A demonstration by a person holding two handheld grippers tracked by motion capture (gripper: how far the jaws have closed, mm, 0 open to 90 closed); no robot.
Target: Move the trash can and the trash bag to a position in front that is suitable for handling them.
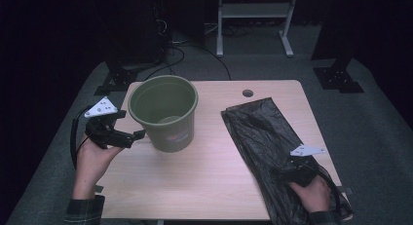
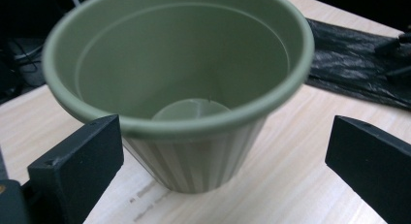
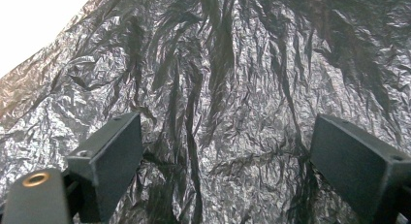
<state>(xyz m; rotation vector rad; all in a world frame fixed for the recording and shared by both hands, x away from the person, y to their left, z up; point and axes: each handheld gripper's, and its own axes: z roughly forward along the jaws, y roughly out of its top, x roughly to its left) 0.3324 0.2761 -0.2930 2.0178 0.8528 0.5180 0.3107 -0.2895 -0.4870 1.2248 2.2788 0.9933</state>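
An empty olive-green plastic bin stands upright on the left half of the wooden table. My left gripper hangs open just left of the bin, its jaws pointing at the bin's lower wall. In the left gripper view the bin sits ahead of the wide-apart jaws, with nothing between them. A crumpled black plastic bag lies flat on the table's right side. My right gripper rests low over the bag's near part. In the right gripper view its jaws stand open over the wrinkled bag.
A round cable hole sits near the table's far edge. Behind the table are a white frame's legs, black stands and cables on grey carpet. Bare wood lies between the bin and the bag.
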